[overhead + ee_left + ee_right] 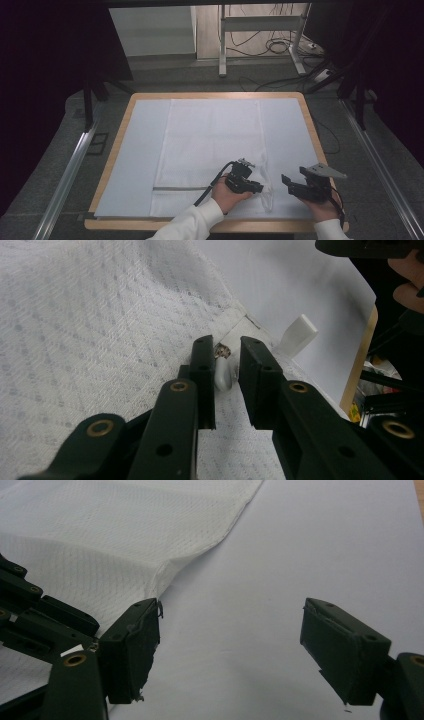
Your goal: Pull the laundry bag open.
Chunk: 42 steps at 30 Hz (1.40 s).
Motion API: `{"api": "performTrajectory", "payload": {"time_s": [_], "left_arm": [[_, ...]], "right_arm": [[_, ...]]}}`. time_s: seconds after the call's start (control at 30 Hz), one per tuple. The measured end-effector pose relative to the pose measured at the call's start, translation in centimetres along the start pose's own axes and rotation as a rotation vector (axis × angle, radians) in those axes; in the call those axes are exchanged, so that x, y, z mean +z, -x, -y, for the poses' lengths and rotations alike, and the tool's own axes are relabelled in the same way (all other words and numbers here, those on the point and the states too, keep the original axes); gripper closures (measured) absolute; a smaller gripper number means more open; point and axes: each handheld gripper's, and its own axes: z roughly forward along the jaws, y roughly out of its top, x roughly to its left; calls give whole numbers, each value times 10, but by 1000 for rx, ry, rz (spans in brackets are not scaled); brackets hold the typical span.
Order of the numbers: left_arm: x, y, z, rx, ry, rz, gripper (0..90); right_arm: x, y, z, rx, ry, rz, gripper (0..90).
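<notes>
A white textured cloth point(210, 135) lies flat on the pale sheet point(135, 160) that covers the table. My left gripper point(260, 189) rests on the cloth's near right corner. In the left gripper view its jaws point(227, 347) stand a narrow gap apart around a small pale raised piece point(223, 376) at the cloth's hem point(100, 315); the right pad stands clear of it. My right gripper point(287, 184) sits just right of the cloth edge, open. In the right gripper view it point(230, 630) spans bare sheet, with the cloth point(100, 540) to its left.
A white tag point(297, 335) sticks out past the cloth's corner. A grey strip point(180, 188) runs along the cloth's near edge. The wooden table rim point(115, 145) frames the sheet. Beyond the table are desk legs and cables point(280, 47) on the floor.
</notes>
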Motion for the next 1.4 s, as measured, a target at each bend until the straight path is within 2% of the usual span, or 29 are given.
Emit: {"api": "performTrajectory", "payload": {"time_s": [0.13, 0.53, 0.8, 1.07, 1.4], "left_arm": [[0, 1, 0, 14, -1, -15, 821], [-2, -8, -2, -13, -11, 37, 836], [-3, -13, -4, -31, -11, 72, 794], [-2, -12, -5, -32, -25, 70, 841], [-4, -16, -7, -43, -26, 83, 853]], "right_arm": [[0, 0, 0, 0, -1, 1, 233], [1, -1, 1, -18, -10, 7, 233], [1, -1, 1, -19, -12, 3, 233], [1, -1, 1, -19, -13, 4, 233], [2, -1, 1, -22, -16, 4, 233]]}}
